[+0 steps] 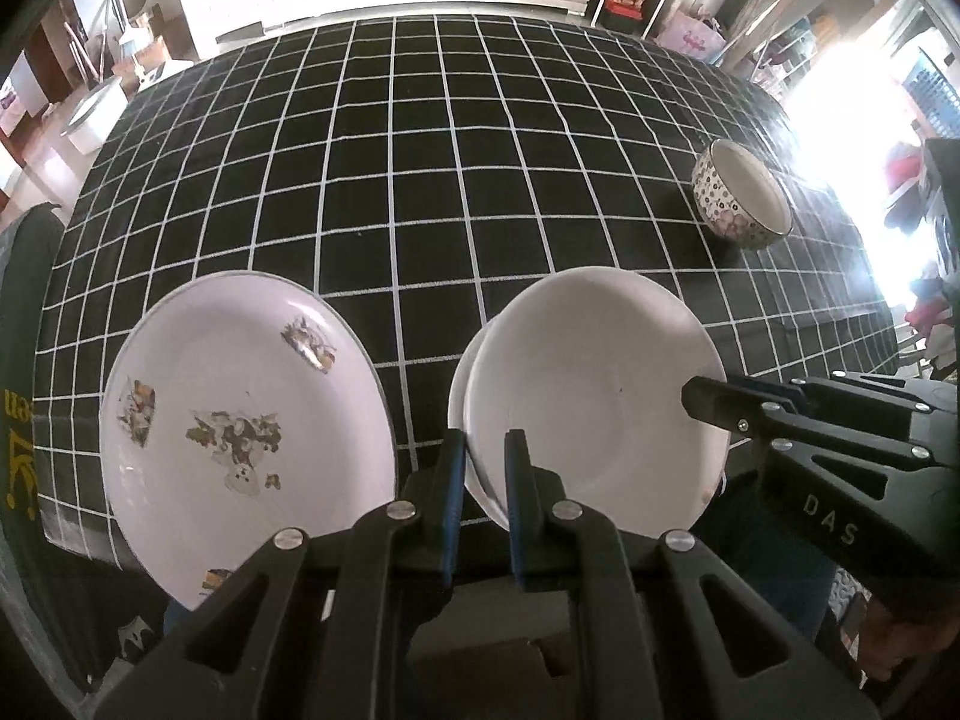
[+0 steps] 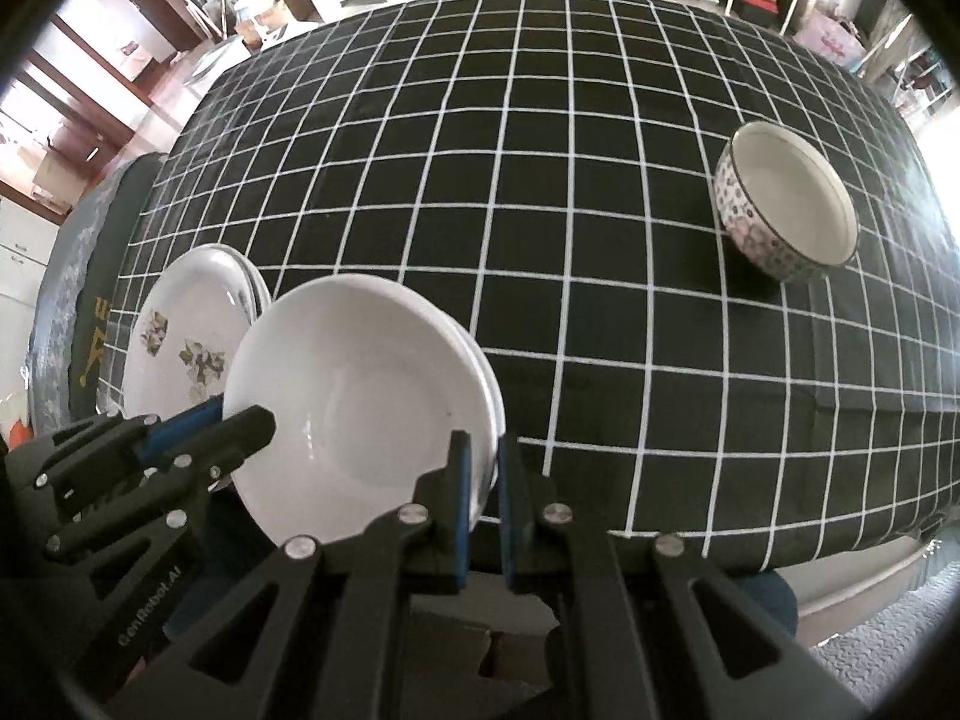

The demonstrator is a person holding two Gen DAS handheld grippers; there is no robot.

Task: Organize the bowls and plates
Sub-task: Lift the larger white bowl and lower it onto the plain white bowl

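Raised letters "DAS" are read on the black body of the right gripper (image 1: 702,405), seen from the left wrist view. White lettering "GenRobot.AI" is read along the black frame of the left gripper (image 2: 264,420), seen from the right wrist view. Yellow marks are seen on a dark cloth (image 1: 18,450) at the left table edge; they are cut off and cannot be read. No other text, number or sign is legible.
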